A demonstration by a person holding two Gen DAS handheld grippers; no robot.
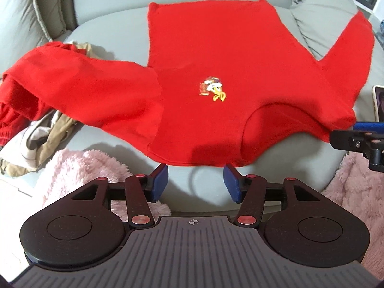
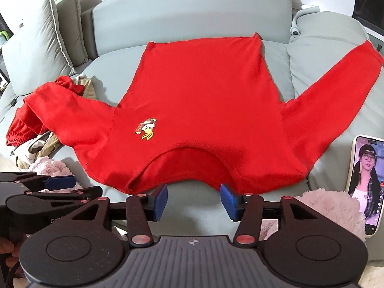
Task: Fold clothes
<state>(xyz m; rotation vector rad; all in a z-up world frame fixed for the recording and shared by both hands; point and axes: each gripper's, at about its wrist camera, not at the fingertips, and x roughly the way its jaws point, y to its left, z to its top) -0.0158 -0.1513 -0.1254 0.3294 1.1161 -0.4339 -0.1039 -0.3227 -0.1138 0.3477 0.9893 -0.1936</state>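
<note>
Sweater (image 1: 216, 55): red, spread flat on the grey sofa (image 1: 115, 38), collar toward me, hem toward the backrest; small duck badge (image 1: 213, 89) on the chest.
Sleeves: one runs out to the left over the clothes pile (image 1: 36, 129), the other reaches up to the right across a cushion (image 2: 319, 55).
Pile: red trousers (image 2: 19, 129) and beige and white garments, loose at the sofa's left edge.
My left gripper (image 1: 195, 183): jaws partway apart, nothing between them, just short of the collar edge.
My right gripper (image 2: 194, 198): jaws partway apart too, empty, just short of the collar.
Phone (image 2: 366, 184): propped upright at right, screen lit.
Blanket (image 1: 81, 175): pink, fluffy, under and beside my grippers.
Containers: none that I can see.
</note>
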